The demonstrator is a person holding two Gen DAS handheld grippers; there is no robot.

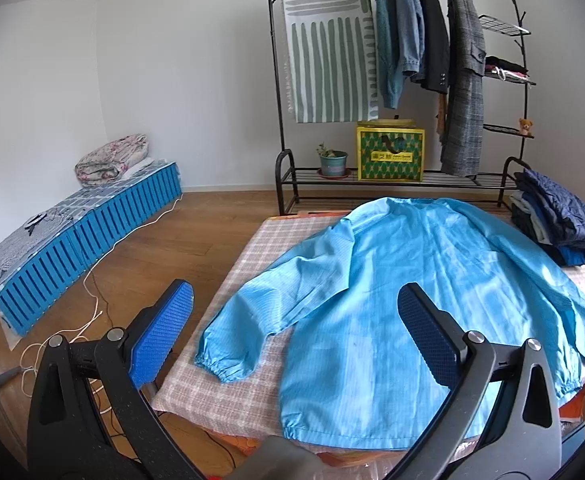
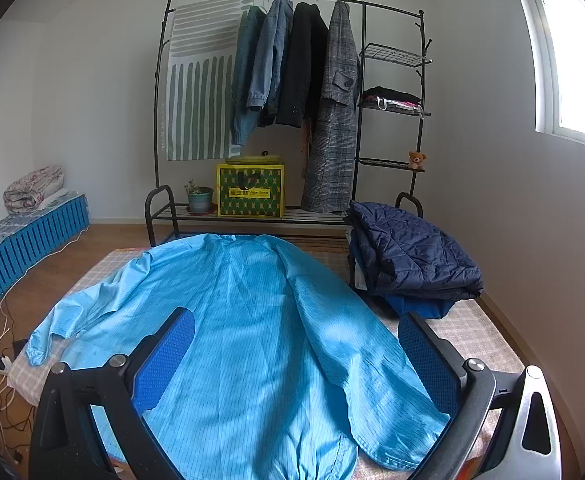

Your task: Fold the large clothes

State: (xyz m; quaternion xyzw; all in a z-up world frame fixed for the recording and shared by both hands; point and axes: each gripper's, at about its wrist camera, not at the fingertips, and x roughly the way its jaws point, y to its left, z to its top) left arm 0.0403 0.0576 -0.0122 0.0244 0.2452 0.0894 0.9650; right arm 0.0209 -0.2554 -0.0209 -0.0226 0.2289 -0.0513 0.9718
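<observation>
two hand-held grippers hang above the near edge of a table (image 1: pixel 228 392) covered in a pale checked cloth, and both are released, fingers spread wide with nothing between them. the left gripper (image 1: pixel 296 336) sits over the near left part of the table, its left blue pad out past the table edge above the wooden floor, its right pad over the garment. the right gripper (image 2: pixel 296 360) hovers over the garment's lower half.

a light blue jacket (image 1: pixel 392 280) lies spread flat on the table, collar at the far end, hem at the near edge. its left sleeve (image 1: pixel 260 320) angles out to the left with the elastic cuff on the cloth near the table's left edge; its right sleeve (image 2: pixel 356 360) runs down along the body toward the near right.

a stack of folded dark clothes (image 2: pixel 408 264), a navy quilted piece on top, sits at the far right of the table, just beside the jacket's shoulder. beyond the table stands a black clothes rack (image 2: pixel 292 92) with hanging coats.
</observation>
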